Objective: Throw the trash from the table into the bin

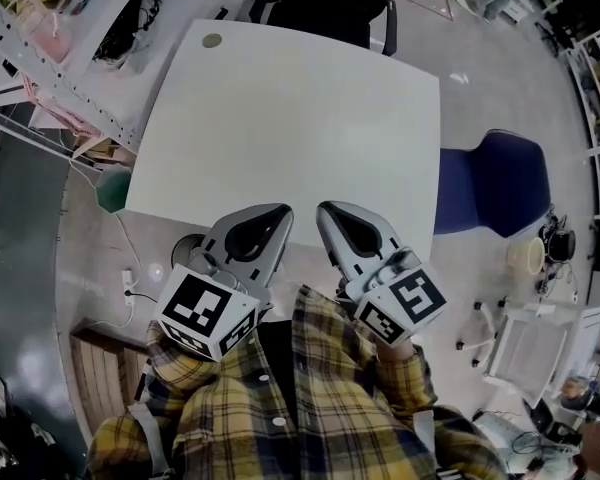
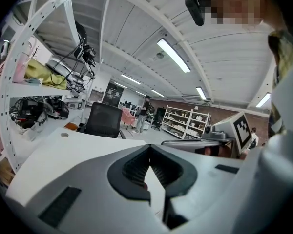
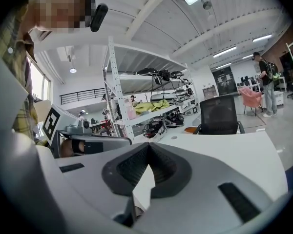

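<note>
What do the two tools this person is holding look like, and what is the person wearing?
The left tool and right tool are smooth light-grey shells tapering to a rounded tip, with black ribbed pads lining the inside. Each carries a white cube printed with black square markers. No cables show. The sleeves are yellow plaid crossed with dark checks.
</note>
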A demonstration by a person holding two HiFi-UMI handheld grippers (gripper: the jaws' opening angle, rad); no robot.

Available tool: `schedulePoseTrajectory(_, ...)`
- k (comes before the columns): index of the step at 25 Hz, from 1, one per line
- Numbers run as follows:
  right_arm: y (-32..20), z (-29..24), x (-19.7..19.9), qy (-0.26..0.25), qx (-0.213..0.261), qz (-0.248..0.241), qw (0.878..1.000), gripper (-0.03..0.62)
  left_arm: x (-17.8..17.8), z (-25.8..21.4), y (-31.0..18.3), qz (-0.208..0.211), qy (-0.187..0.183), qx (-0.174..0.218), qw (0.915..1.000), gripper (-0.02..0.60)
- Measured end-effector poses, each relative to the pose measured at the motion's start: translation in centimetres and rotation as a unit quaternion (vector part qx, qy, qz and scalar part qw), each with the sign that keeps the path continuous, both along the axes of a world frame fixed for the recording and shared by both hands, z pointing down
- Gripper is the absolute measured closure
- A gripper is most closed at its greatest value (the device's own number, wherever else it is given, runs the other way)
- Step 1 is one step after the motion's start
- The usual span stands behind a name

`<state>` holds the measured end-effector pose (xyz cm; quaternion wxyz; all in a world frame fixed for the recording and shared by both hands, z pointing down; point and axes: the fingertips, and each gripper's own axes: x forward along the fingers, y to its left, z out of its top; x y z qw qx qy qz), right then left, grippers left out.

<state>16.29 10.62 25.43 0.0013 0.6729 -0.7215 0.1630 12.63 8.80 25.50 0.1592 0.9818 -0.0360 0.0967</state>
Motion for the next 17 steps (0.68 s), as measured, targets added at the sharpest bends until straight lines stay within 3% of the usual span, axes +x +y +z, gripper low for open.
schedulePoseTrajectory(17, -1.1, 0.3, 0.0, -0.021, -0.005, -0.017, 1.0, 0.597, 0.1, -0.1, -2.0, -0.015, 0.004, -0.015, 0.9998, 0.574)
